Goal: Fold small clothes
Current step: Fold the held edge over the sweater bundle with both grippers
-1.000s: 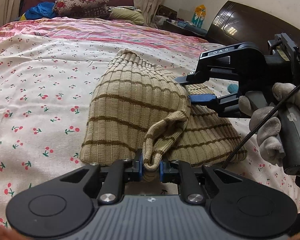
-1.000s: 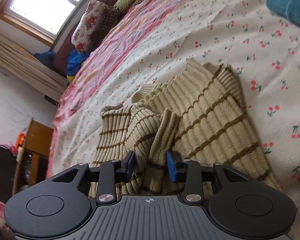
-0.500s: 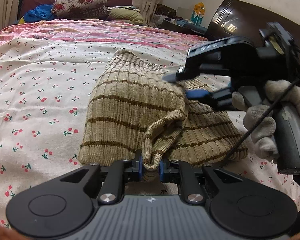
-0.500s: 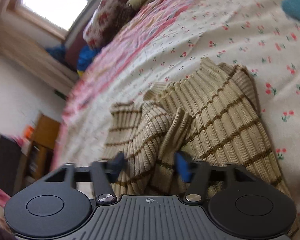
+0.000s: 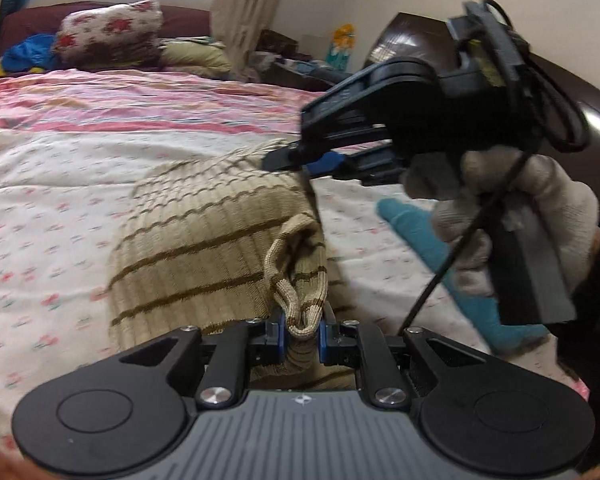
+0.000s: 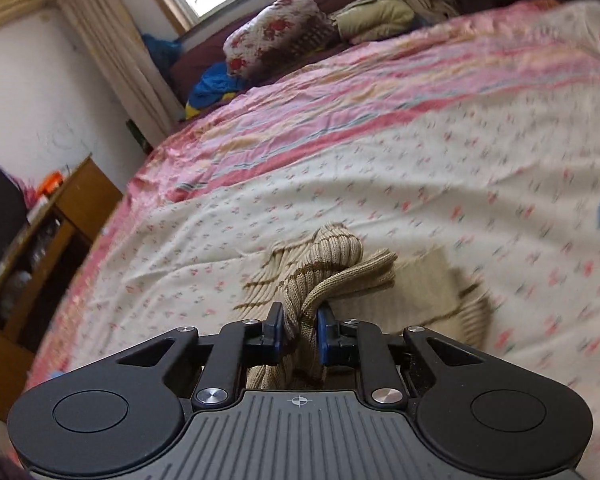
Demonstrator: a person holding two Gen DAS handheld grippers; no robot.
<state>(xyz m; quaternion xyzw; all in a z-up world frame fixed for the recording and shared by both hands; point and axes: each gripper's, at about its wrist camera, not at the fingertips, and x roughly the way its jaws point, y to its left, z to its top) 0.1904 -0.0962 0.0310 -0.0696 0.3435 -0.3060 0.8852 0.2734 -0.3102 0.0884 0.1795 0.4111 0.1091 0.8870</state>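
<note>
Ribbed tan knit with brown stripes, the small sweater lying on the bed, pinched at a bunched edge by the left gripper and clamped likewise in the right gripper. Best lifted evenly, both edges level, laid over without dragging. Teal cloth just beside, likely to snag; floral pillow well apart.

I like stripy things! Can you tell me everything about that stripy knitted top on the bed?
The knitted top is tan with thin brown stripes, soft and ribbed. It lies partly folded and bunched on the cherry-print bedsheet. The left tongs are shut on a ribbed cuff or hem edge, and the right tongs are shut on another bunched part, lifting it. The pictures are blurry.
</note>
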